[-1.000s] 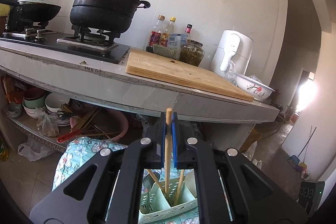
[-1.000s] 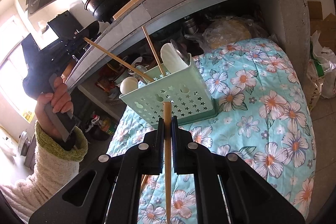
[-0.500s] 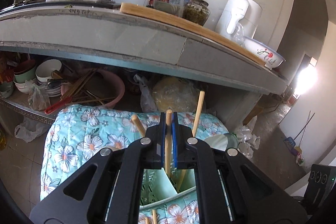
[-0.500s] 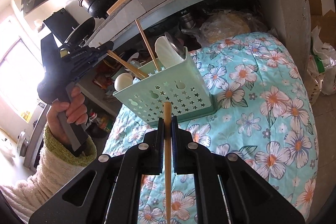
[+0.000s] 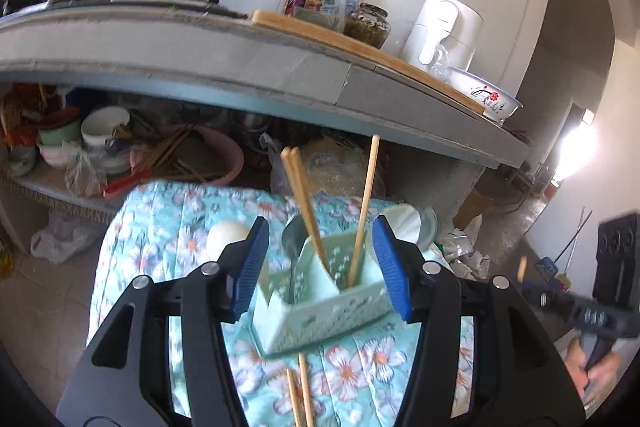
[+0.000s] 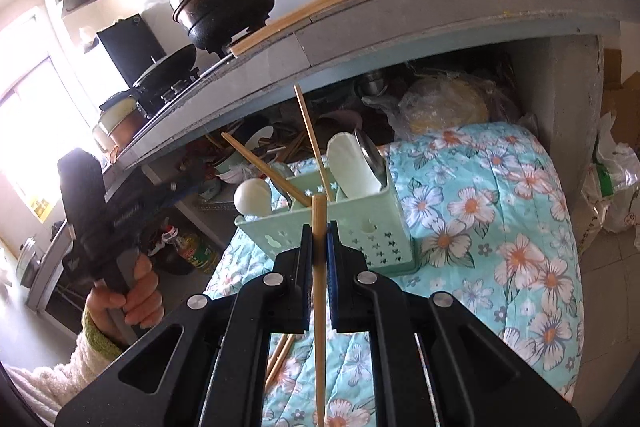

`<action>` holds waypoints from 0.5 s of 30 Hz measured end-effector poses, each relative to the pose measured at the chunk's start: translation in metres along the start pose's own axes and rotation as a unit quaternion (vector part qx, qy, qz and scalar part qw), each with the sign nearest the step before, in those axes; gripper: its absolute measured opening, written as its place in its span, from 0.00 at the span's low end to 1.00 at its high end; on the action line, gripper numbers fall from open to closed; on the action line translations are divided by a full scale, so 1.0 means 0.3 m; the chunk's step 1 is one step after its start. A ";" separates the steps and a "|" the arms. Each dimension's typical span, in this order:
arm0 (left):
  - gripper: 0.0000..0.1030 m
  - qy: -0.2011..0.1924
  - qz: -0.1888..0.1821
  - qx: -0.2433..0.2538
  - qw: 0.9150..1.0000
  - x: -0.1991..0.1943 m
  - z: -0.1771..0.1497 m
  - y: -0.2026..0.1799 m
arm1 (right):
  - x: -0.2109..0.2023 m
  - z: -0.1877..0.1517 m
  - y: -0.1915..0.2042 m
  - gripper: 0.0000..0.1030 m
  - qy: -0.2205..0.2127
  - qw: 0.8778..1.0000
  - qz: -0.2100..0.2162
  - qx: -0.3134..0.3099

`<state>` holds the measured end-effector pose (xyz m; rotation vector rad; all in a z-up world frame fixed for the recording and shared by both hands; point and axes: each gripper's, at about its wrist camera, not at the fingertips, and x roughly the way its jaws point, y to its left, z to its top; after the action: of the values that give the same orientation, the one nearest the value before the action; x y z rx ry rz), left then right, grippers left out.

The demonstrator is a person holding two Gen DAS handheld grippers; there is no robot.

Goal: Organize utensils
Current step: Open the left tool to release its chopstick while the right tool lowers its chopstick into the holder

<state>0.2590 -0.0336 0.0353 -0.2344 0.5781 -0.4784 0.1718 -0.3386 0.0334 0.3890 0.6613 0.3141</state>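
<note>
Left gripper (image 5: 322, 265) jaws opening, nothing pinched; mint caddy (image 5: 320, 303) on floral quilt (image 6: 500, 211) seen between them. Right gripper (image 6: 319, 247) pinches one chopstick (image 6: 319, 307).

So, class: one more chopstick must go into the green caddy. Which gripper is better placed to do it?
Right. The right gripper is shut on a chopstick near the green caddy; the left gripper is opening with nothing held.

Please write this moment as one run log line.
left gripper: opening, empty | right gripper: shut on chopstick | green caddy: holds chopsticks, spoons | loose chopsticks: on floral cloth
</note>
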 end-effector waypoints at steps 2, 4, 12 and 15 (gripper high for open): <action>0.50 0.005 0.003 -0.013 1.000 -0.032 -0.050 0.032 | 0.000 0.050 0.030 0.07 -0.017 1.000 -0.001 -0.016; 0.50 0.017 0.012 -0.019 1.000 -0.055 -0.111 0.060 | 0.001 0.107 0.061 0.07 -0.036 0.999 -0.003 -0.031; 0.50 0.076 0.019 -0.037 0.996 -0.102 -0.359 0.138 | 0.026 0.328 0.201 0.07 -0.123 0.988 -0.011 -0.089; 0.50 0.100 0.022 -0.032 0.994 -0.096 -0.437 0.149 | 0.062 0.393 0.254 0.07 -0.151 0.982 -0.028 -0.112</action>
<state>0.1792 0.0088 -0.0733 -0.2351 0.7941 -0.4449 0.2499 -0.2931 0.1426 0.1954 0.3332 0.2651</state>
